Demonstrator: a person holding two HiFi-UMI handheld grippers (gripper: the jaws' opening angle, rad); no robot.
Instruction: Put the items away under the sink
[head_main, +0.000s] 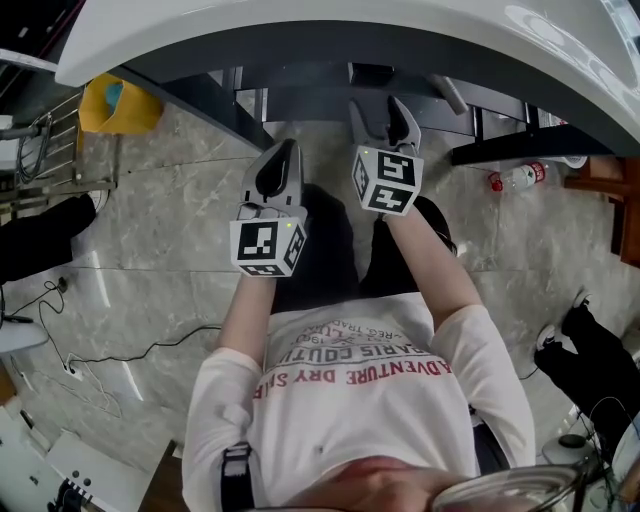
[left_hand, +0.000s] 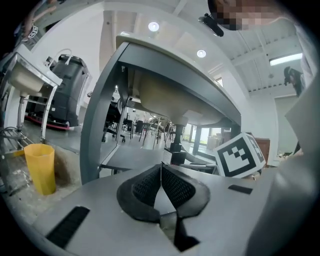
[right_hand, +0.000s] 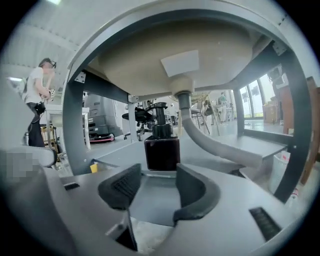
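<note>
Sink frame (right_hand: 75, 100) and grey drain hose (right_hand: 215, 145) ahead of my right gripper (right_hand: 157, 187); the hose runs off to its right. Dark pump bottle (right_hand: 161, 147) stands upright on the shelf (right_hand: 120, 155) just beyond the jaws. Both arms reach forward, grippers near level. Right jaws apart, touching nothing. Left gripper (left_hand: 161, 167) pinched together, empty; yellow cup (left_hand: 41, 167) well to its left.

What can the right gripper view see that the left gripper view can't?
Only the right gripper view shows a dark pump bottle on the shelf, just beyond the right gripper with its jaws apart, and the grey drain hose. Only the left gripper view shows a yellow cup and the left gripper with its jaws together. Both show the underside of the sink basin and its grey frame.
</note>
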